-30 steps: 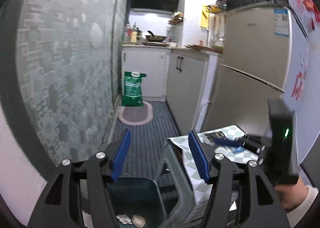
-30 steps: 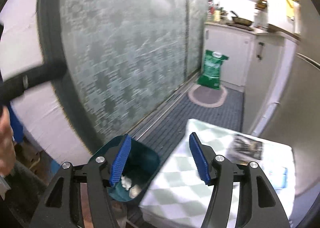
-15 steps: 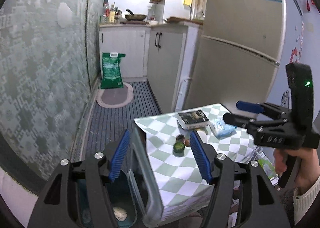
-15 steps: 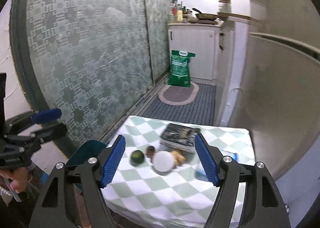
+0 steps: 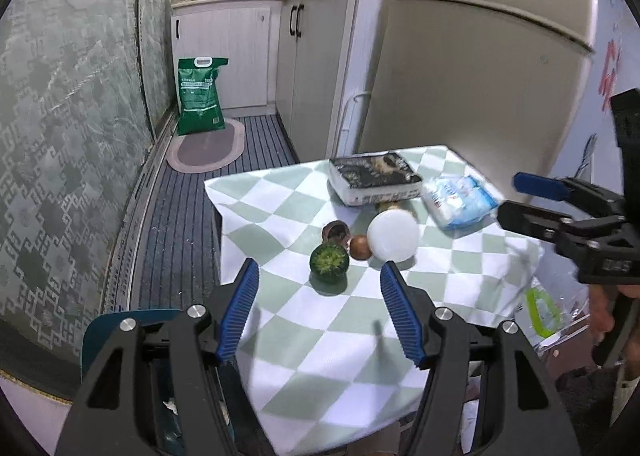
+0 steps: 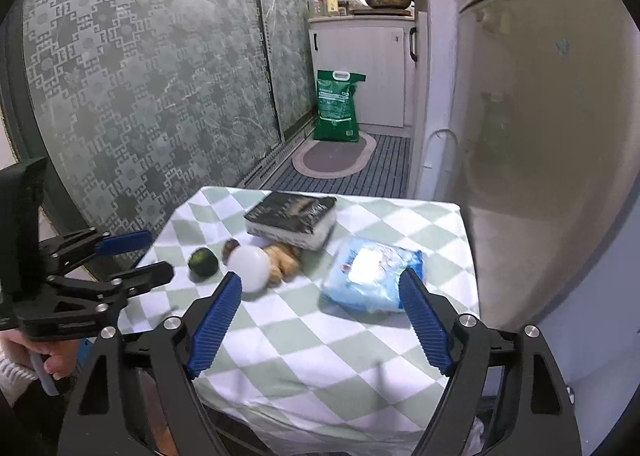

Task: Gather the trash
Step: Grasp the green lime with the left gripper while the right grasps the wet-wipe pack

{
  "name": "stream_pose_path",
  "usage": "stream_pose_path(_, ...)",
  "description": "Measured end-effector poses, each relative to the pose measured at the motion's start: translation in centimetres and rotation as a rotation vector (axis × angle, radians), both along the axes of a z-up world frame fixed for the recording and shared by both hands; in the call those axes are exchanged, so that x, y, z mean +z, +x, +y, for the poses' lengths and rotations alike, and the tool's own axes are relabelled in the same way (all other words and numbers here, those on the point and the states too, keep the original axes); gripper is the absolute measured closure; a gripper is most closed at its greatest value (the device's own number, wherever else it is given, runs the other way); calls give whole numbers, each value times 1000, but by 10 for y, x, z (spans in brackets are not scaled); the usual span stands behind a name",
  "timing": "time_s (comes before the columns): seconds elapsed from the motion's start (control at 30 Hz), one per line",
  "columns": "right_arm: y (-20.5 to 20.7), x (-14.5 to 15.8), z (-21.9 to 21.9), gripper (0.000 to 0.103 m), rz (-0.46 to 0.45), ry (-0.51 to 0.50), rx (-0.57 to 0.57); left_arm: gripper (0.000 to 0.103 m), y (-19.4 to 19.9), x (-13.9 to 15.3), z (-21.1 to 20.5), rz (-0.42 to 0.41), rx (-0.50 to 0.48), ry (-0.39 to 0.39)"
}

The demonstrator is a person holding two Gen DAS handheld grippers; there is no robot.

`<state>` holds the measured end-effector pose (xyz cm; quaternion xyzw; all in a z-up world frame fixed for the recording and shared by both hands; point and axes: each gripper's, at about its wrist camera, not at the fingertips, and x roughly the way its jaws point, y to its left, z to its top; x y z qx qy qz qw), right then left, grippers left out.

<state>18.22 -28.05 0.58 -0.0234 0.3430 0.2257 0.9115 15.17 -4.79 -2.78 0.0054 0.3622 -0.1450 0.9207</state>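
A small table with a green-and-white checked cloth [image 5: 320, 336] holds a green round fruit [image 5: 329, 261], a brown shell-like piece [image 5: 336, 231], a brown nut-like piece [image 5: 360, 247], a white ball-shaped object [image 5: 393, 231], a black book [image 5: 374, 178] and a blue-white plastic pack [image 5: 460, 200]. A dark teal trash bin [image 5: 120, 320] stands at the table's left, below my left gripper [image 5: 318, 308], which is open and empty above the table's near edge. My right gripper [image 6: 320, 320] is open and empty over the cloth [image 6: 320, 356], near the pack [image 6: 372, 276] and white ball [image 6: 250, 262].
A grey fridge [image 5: 480, 56] stands right behind the table. A patterned glass sliding door [image 5: 60, 136] runs along the left. A green sack [image 5: 200, 96] and oval mat [image 5: 206, 146] lie on the floor by white cabinets [image 5: 240, 56]. A clear bag [image 5: 548, 312] hangs at the table's right.
Both grippers have swung from the trash bin and wall toward the table. The table objects now lie in front of both, closer than half a second ago.
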Motion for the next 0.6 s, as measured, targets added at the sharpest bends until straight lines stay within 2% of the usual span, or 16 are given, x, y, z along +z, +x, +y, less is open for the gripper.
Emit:
stream_pose_path(0.13,3,-13,-7,18,23,-9,-2,37,12,-14,-3,32,-1,0)
stream_pose_path(0.33,4,-29,-12,18,26,-12,-5,39,19,-21,-10,20,5,28)
stream_pose_path(0.43,3,-35,-15,17,9,-10,-25,50,23,-23,-14,15,12,52)
stream_pose_path(0.47,4,-37,-16,17,9,-10,-29,59,26,-24,-16,17,13,57)
stream_pose_path(0.57,6,-41,-14,17,7,-22,-36,77,30,-25,-15,24,12,48)
stream_pose_path(0.6,7,-41,-12,17,0,-30,-40,77,30,-25,-15,26,11,43)
